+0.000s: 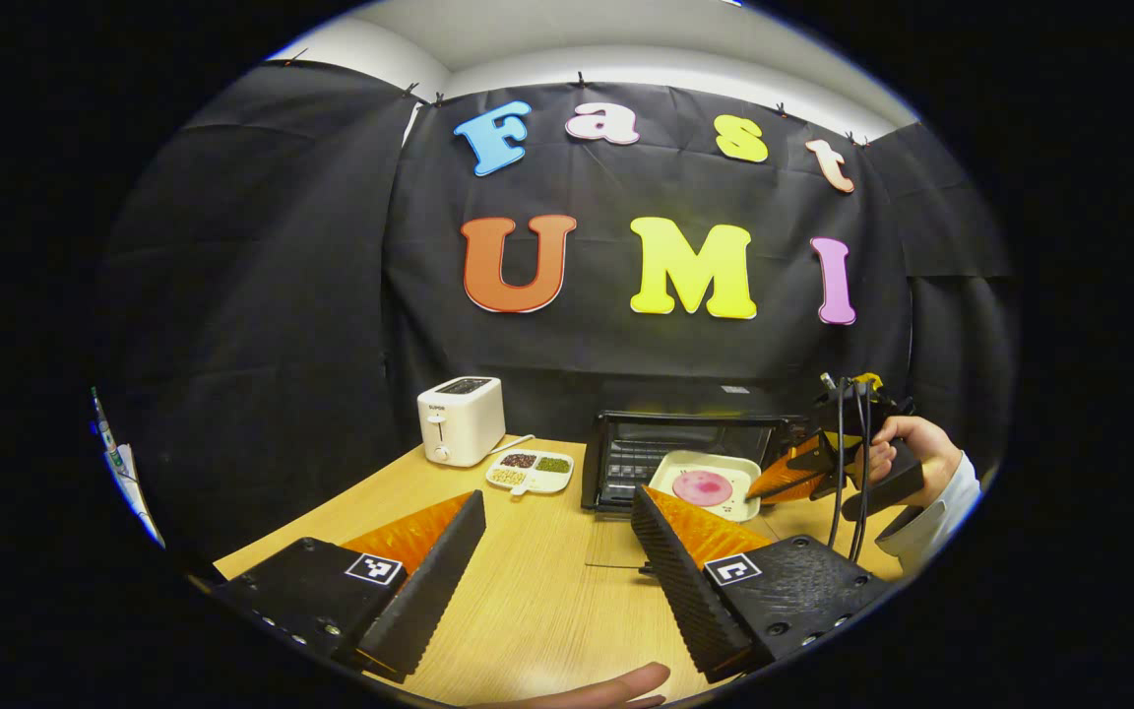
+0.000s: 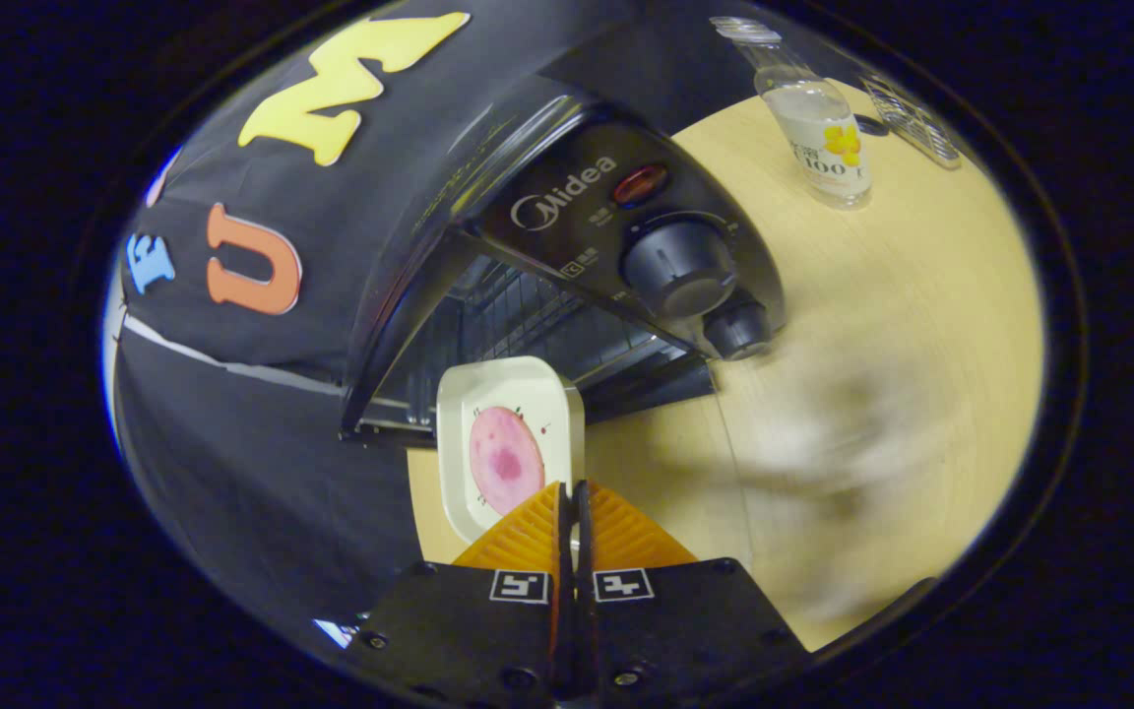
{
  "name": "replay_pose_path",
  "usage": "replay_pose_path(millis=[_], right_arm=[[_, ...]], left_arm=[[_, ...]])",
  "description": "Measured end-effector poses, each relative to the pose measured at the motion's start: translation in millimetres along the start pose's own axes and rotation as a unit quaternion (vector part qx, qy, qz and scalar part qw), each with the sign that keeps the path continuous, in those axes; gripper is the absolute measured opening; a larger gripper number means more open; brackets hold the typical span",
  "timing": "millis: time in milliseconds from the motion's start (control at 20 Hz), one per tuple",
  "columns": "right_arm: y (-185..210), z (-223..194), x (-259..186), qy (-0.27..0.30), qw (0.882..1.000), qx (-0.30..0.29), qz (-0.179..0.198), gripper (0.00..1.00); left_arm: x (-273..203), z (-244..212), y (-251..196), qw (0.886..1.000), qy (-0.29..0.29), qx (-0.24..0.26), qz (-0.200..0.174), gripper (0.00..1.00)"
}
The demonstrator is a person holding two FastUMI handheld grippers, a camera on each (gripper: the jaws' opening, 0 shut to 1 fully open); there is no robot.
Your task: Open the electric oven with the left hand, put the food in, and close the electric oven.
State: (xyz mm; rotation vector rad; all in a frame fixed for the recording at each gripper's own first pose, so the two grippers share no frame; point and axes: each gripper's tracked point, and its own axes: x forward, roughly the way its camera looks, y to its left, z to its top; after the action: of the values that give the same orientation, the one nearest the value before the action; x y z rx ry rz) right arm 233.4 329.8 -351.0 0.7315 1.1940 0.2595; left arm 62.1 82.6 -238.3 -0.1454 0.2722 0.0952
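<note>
Here, in the left gripper view, a white toaster is standing at the left of the wooden table, with a divided dish of grains just beside it. The left gripper is hovering over the table, fingers spread wide, holding nothing. Further right, the electric oven is sitting open. The right gripper is pinching the rim of the white tray carrying pink food at the oven's mouth.
</note>
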Motion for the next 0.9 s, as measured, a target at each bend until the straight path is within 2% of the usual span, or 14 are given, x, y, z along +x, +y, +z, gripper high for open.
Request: replay_pose_path(millis=[150,200,250,300,450,500,650,800,850,900], right_arm=[[8.8,19.2,22.1,-0.063,0.997,0.035,-0.003,0.04],[13.0,26.4,29.0,-0.086,0.995,0.047,0.000,0.04],[15.8,35.7,35.1,-0.110,0.992,0.058,0.002,0.02],[18.3,44.3,38.7,-0.135,0.988,0.069,0.008,0.04],[24.4,75.6,48.0,-0.207,0.974,0.088,0.016,0.01],[27.9,83.6,51.4,-0.224,0.971,0.086,0.020,0.04],[34.5,93.1,61.2,-0.248,0.964,0.087,0.034,0.04],[38.5,88.6,78.0,-0.234,0.965,0.108,0.051,0.02],[38.4,89.0,80.2,-0.235,0.964,0.113,0.058,0.06],[38.0,89.0,77.7,-0.239,0.962,0.113,0.067,0.05]], left_arm=[[3.9,-12.1,6.6,1.000,0.009,0.004,0.009,0.96],[6.9,-13.8,9.6,1.000,0.011,0.006,0.015,0.85],[9.7,-16.9,12.1,1.000,0.012,0.007,0.020,0.85],[12.8,-19.4,14.5,1.000,0.010,0.008,0.024,0.96],[20.4,-29.8,14.4,1.000,0.018,0.006,0.022,0.95],[22.7,-32.4,14.9,1.000,0.022,0.007,0.021,0.96],[26.2,-41.8,16.5,0.999,0.033,0.013,0.023,0.96],[30.4,-51.2,13.7,0.999,0.044,0.005,0.019,0.96],[31.4,-53.9,11.7,0.999,0.049,0.004,0.018,0.96],[31.1,-57.0,11.6,0.998,0.053,0.004,0.018,0.96]])
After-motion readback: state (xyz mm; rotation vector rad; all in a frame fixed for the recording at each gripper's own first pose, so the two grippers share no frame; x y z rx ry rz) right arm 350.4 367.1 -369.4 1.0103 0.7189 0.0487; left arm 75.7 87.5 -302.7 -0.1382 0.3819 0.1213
